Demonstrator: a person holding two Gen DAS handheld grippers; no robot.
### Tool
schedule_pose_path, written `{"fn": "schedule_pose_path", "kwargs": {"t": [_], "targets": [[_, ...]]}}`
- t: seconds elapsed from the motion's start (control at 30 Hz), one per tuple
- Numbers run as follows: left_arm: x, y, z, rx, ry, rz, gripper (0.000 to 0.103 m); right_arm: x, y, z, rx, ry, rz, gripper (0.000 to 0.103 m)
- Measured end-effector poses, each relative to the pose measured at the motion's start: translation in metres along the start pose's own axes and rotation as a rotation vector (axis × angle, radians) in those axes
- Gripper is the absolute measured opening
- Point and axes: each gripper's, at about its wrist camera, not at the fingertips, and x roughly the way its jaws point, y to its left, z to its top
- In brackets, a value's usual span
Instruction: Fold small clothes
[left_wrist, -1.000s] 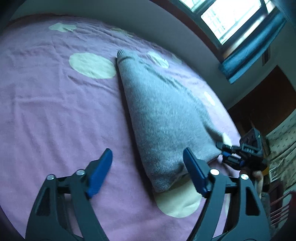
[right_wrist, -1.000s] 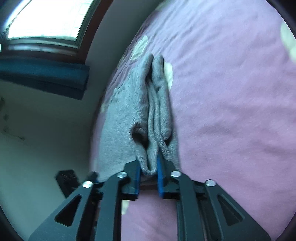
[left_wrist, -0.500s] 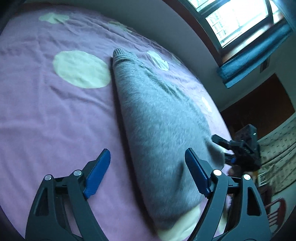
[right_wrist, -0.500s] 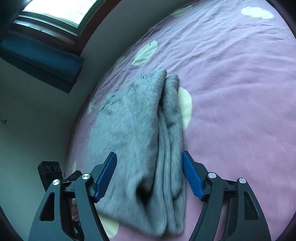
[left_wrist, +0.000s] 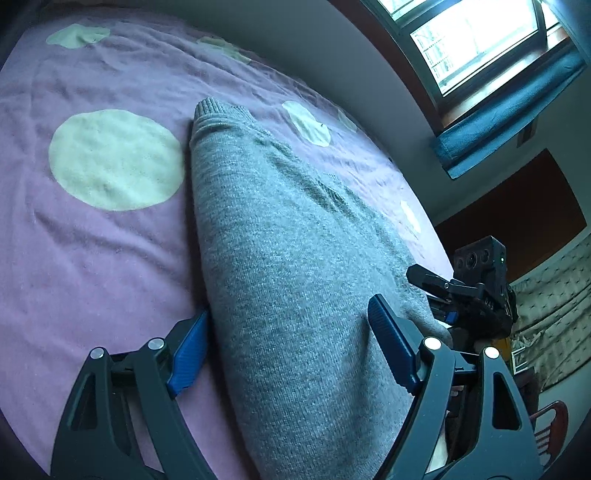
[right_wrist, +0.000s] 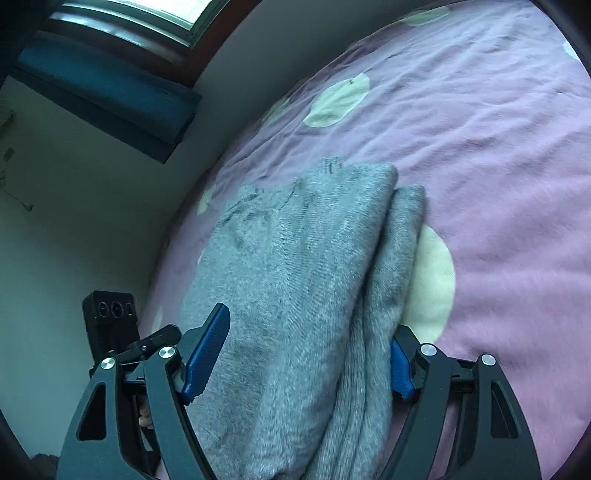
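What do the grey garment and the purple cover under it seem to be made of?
The grey garment looks like a knitted wool or acrylic sweater: fine knit loops show, with a ribbed cuff at its far end and a slightly fuzzy surface. The purple cover looks like soft fleece or brushed fabric, matte and creased, with pale round spots. The exact fibres cannot be told from the look.

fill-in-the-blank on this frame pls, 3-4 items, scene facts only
1. The folded knit garment is ____ in colour.
2. It lies on a purple blanket patterned with pale ____.
3. The jaws of the left gripper stand ____, one on each side of the garment.
4. In the right wrist view, the blue curtain hangs below a ____.

Missing words: grey; circles; open; window
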Motion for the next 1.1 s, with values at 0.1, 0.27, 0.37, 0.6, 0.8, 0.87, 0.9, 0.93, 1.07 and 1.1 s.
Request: {"fn": "schedule_pose_path", "kwargs": {"t": [0.1,0.27,0.37,0.6,0.8,0.87,0.9,0.93,1.07,1.1], "targets": [[0.001,0.001,0.002,0.007,0.005,-0.005,0.079,0.001,0.004,0.001,-0.023,0.031,-0.008,0.073],[-0.003,0.007,0.002,0.012,0.018,-0.020,0.076,-0.015,-0.005,0.001,0.006,0.068,-0.055,0.073],[-0.001,0.009,0.005,0.000,0.018,-0.028,0.076,-0.013,-0.009,0.003,0.018,0.071,-0.048,0.074],[0.007,0.002,0.009,0.022,0.015,0.003,0.076,0.006,-0.004,0.010,0.015,0.083,0.023,0.073],[0.014,-0.007,0.010,0.072,0.004,0.050,0.070,0.009,-0.018,0.008,0.074,0.061,0.015,0.028],[0.017,-0.012,0.010,0.093,0.005,0.077,0.069,0.010,-0.013,0.007,0.051,0.054,0.001,0.028],[0.017,-0.012,0.010,0.097,0.006,0.083,0.069,0.010,-0.012,0.007,0.040,0.055,-0.007,0.028],[0.018,-0.013,0.011,0.100,0.008,0.088,0.069,0.009,-0.011,0.007,0.043,0.058,-0.005,0.029],[0.018,-0.014,0.011,0.110,0.014,0.092,0.068,0.007,-0.013,0.007,0.059,0.084,0.017,0.035],[0.019,-0.014,0.011,0.109,0.015,0.090,0.068,0.004,-0.015,0.006,0.060,0.089,0.012,0.036]]}}
